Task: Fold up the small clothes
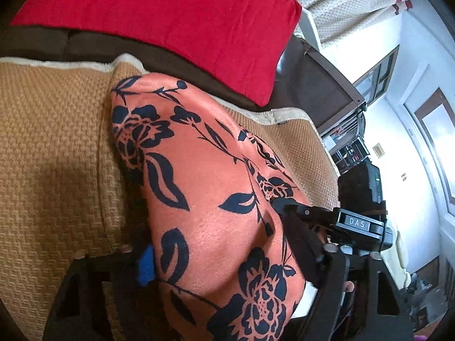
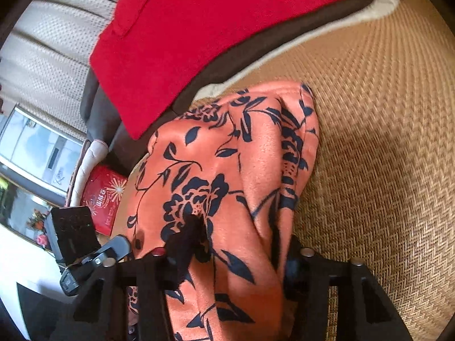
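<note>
The orange floral garment (image 1: 216, 187) lies bunched on the woven tan mat (image 1: 51, 147) that covers the seat, its far end reaching toward the mat's cream-trimmed back edge, its near end drawn up between both tools. In the left wrist view the left gripper (image 1: 224, 258) stands with the cloth filling the gap between its fingers, a blue pad (image 1: 146, 267) showing at one side; whether the pads actually press the fabric cannot be told, since the cloth hides the contact. In the right wrist view the right gripper (image 2: 227, 253) likewise straddles a raised ridge of the cloth, jaws partly closed, and one dark finger (image 2: 184, 244) lies against the fabric, though a firm pinch cannot be confirmed. Holding the near edge at two places would let the person carry it over the rest as one even fold. A red cushion (image 1: 176, 20) leans on the dark sofa back (image 1: 142, 54) just behind the mat's back edge and may crowd a fold carried that way. A red printed box (image 2: 103, 199) sits off the mat's side, clear of the work.
</note>
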